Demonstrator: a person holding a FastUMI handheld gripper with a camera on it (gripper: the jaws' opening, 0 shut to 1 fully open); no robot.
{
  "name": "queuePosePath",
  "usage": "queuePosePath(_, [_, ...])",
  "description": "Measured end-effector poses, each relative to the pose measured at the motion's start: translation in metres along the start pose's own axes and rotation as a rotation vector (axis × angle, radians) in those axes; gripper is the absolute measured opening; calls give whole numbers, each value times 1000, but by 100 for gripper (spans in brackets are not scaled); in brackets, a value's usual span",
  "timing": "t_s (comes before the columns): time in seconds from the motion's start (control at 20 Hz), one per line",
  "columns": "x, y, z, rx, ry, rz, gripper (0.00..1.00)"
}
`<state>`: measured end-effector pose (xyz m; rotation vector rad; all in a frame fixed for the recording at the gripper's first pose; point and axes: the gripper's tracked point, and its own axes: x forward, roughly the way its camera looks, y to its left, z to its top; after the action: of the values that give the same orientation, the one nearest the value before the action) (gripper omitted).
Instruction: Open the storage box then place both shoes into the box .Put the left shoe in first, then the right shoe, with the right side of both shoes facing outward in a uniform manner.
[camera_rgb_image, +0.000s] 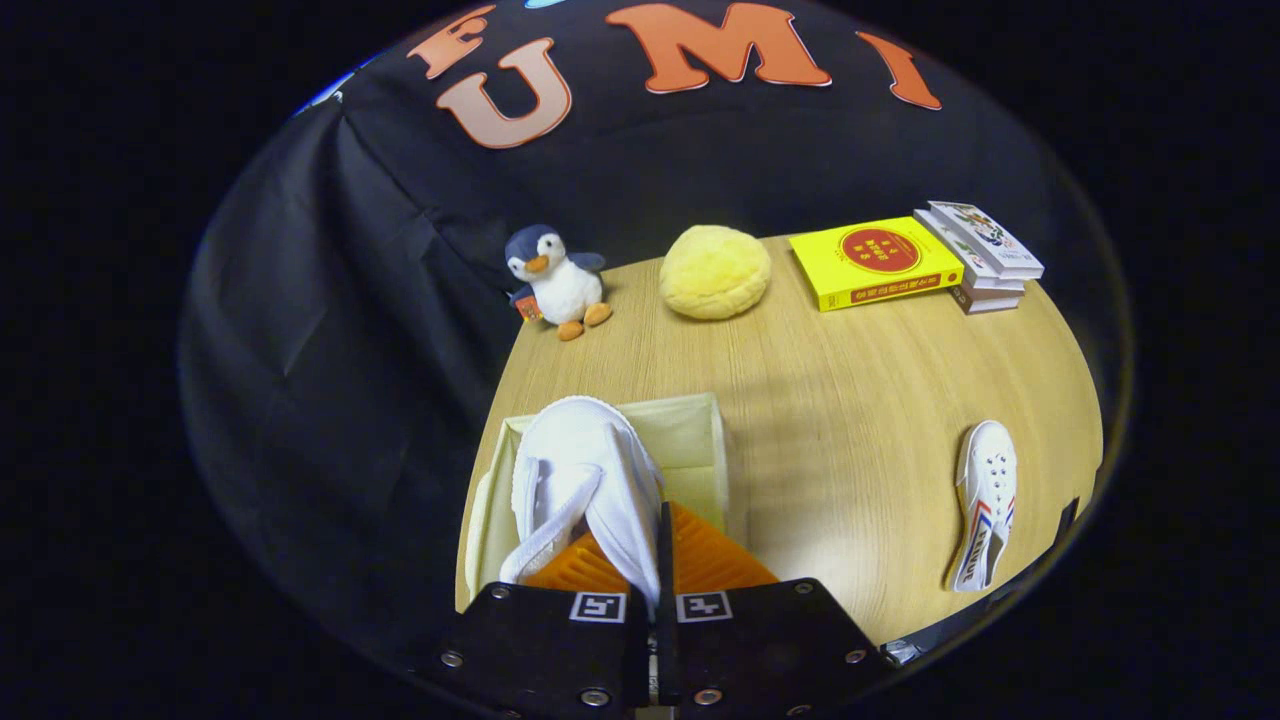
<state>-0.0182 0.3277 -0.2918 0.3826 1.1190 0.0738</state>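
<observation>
The gripper (655, 565) had its fingers pinched on the white canvas shoe's (585, 480) thin side wall, above the open storage box (700, 430). The shoe looked light and floppy, so the collar was probably the safest hold.

Cloth, wood grain and glossy paper under our gripper (655, 560)

We've got the fingers pinched tight on a matt canvas shoe (585, 480) with flat woven laces, over a box (700, 430) of pale matt fabric. The table (850, 400) shows us light wood grain, smooth with a soft sheen. The second shoe (985, 500) looks like canvas too, with small metal eyelets. Further out we see a fluffy plush penguin (555, 280), a nubbly soft cushion (715, 272), and books (875, 262) with glossy paper covers.
</observation>
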Motion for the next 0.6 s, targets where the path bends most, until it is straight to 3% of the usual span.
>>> queuePosePath(0.4, [57,14,-35,47,123,-139,4])
queuePosePath(0.6, [81,24,-46,76,154,-157,4])
